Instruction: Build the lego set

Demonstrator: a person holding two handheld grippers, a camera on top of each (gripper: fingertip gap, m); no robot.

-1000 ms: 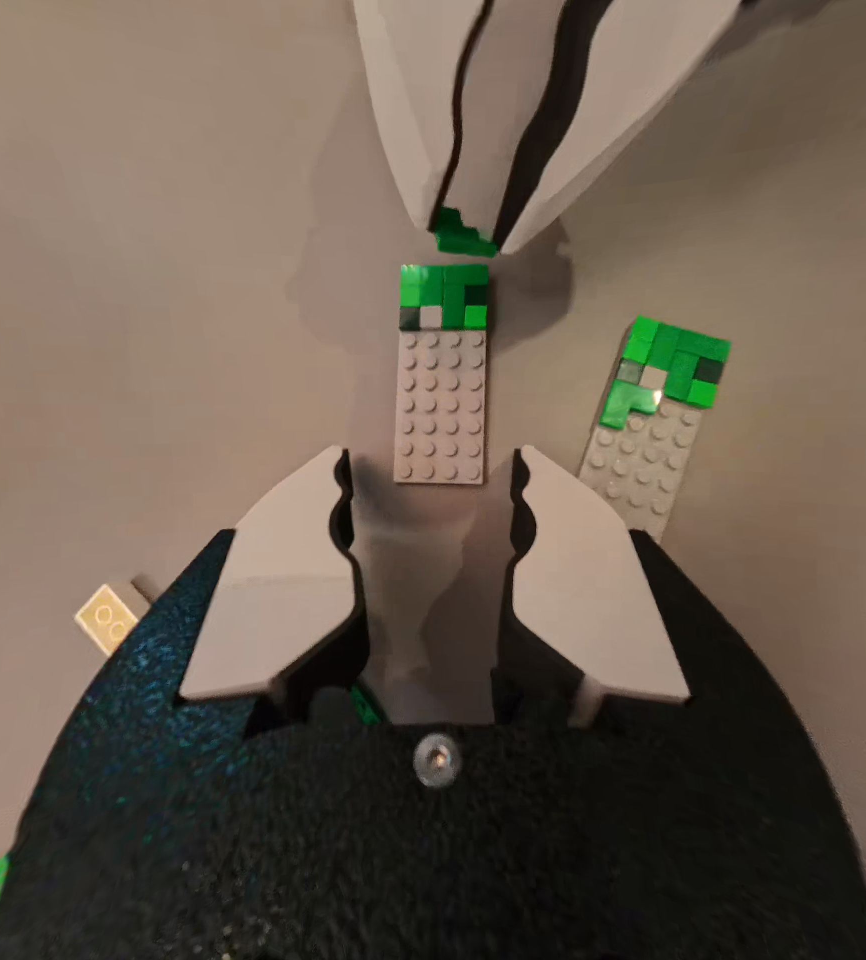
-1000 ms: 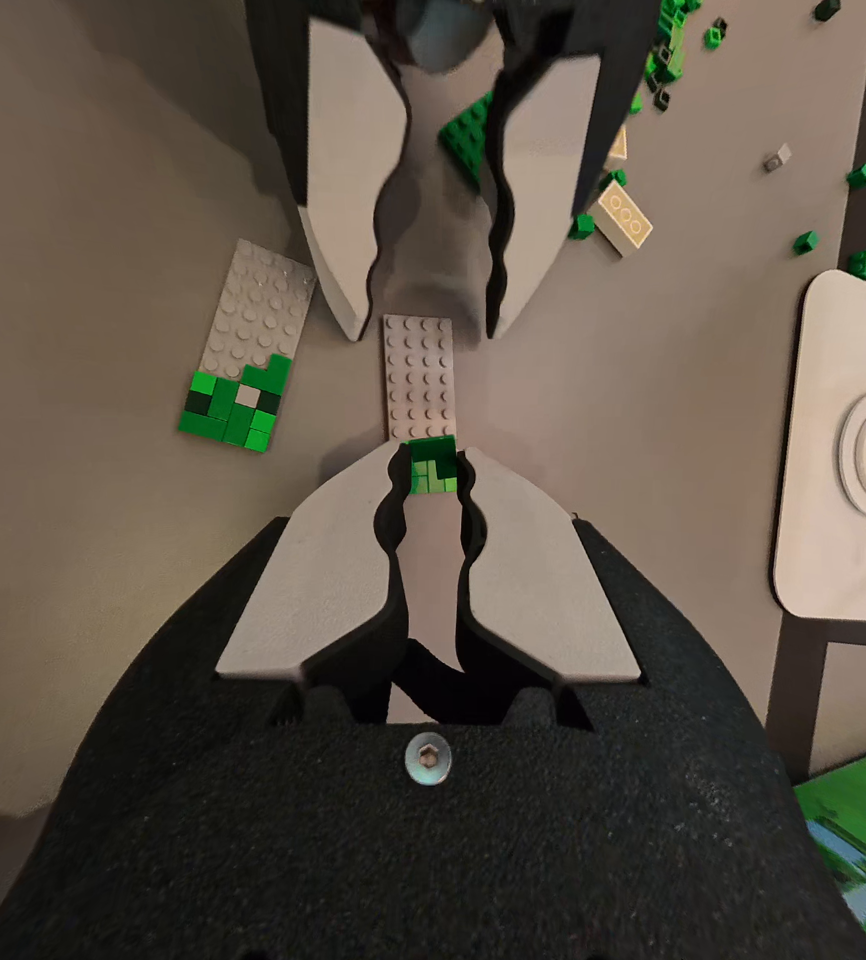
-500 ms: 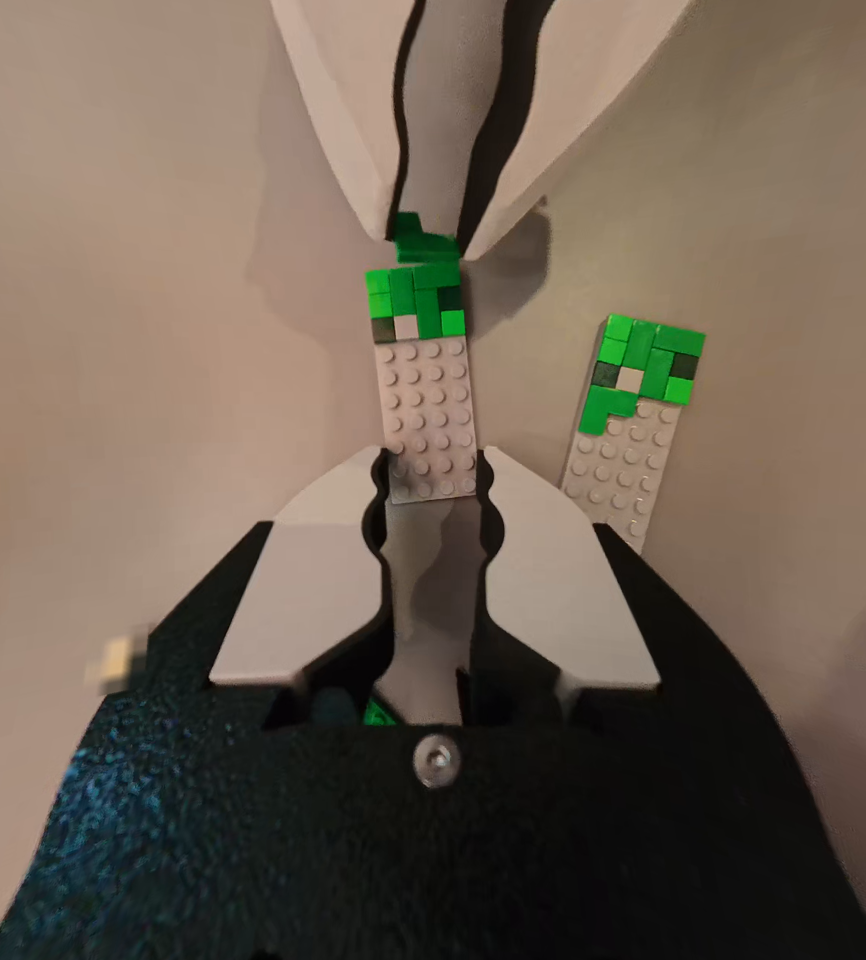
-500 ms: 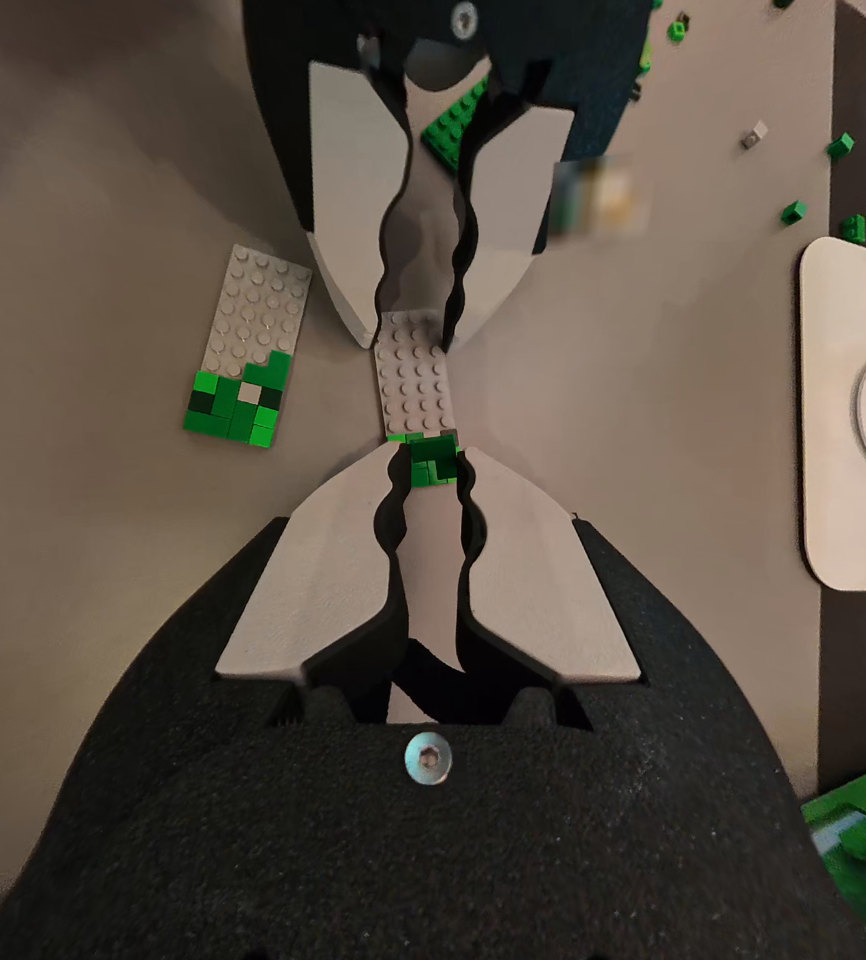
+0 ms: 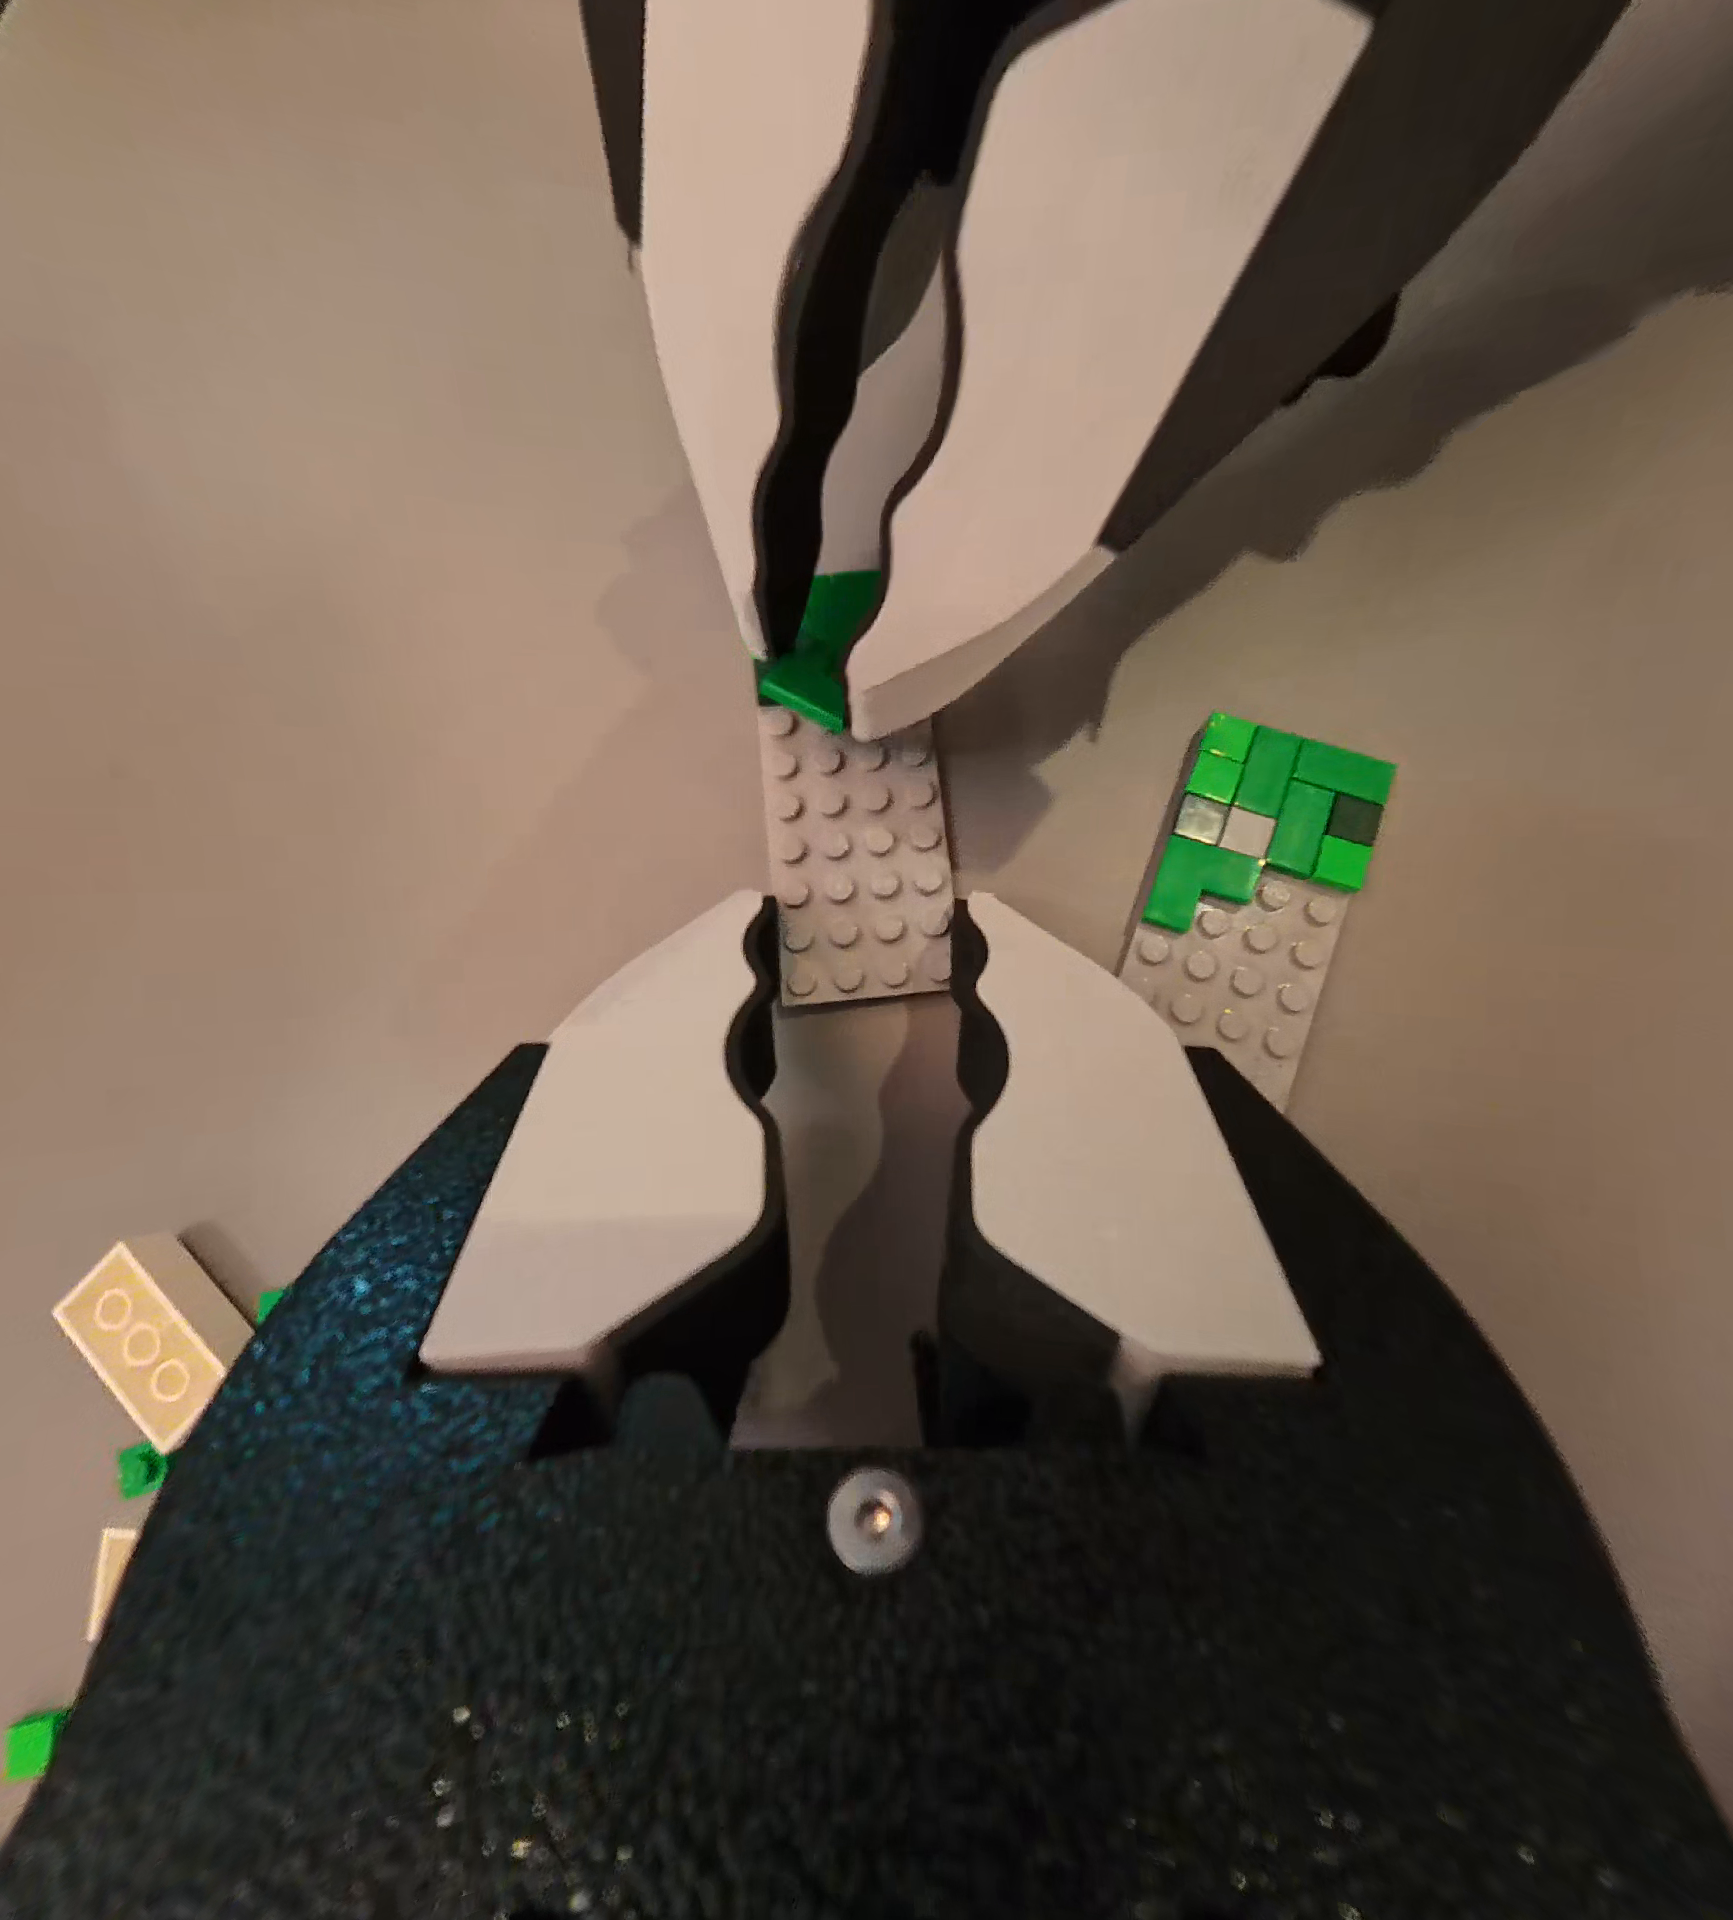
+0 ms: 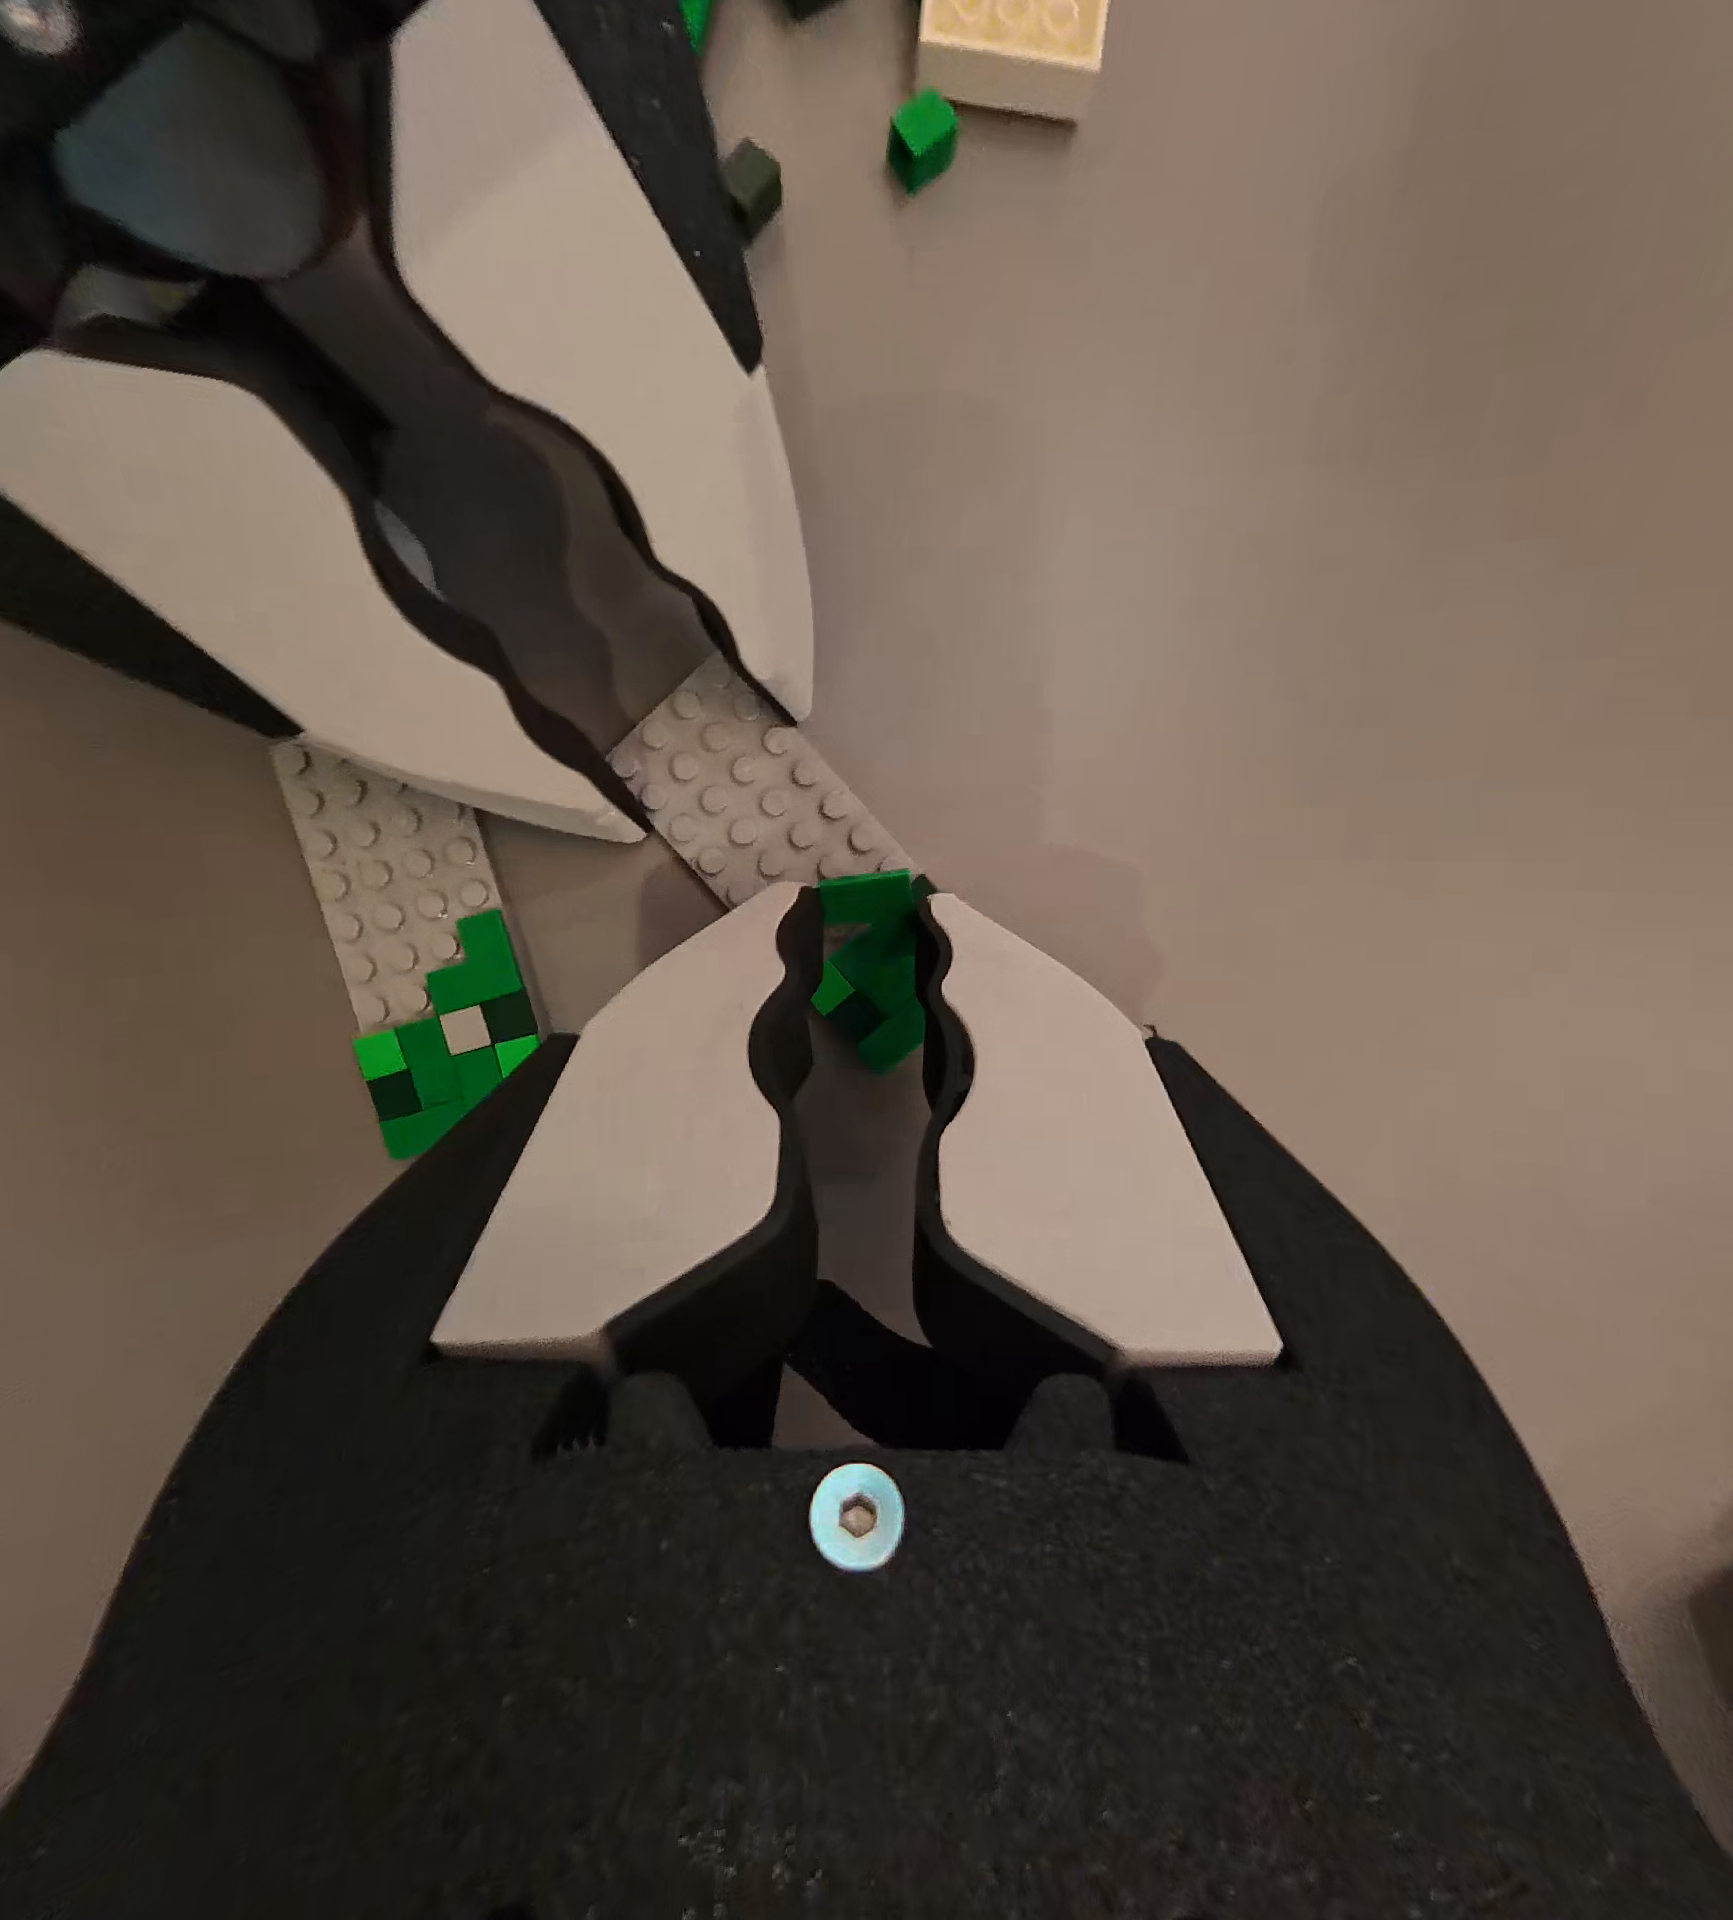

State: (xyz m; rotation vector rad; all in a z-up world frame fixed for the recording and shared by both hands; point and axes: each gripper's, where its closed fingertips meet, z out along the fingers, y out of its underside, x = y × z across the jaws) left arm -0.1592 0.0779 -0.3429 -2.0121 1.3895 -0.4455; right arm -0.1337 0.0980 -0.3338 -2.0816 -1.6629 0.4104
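Left tongs (image 5: 862, 914) clamp the grey plate's (image 5: 857, 862) near end, steadying it on the desk (image 5: 322, 623); right tongs (image 6: 867, 909) grip a green piece (image 6: 867, 896) at its far end (presumably for pressing on).

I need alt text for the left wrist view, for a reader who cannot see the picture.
The left gripper clamps the near end of a grey studded plate, while the right gripper, reaching in from above, holds a small green piece at the plate's far end. A second grey plate, partly covered with green tiles, lies to the right on the grey table.
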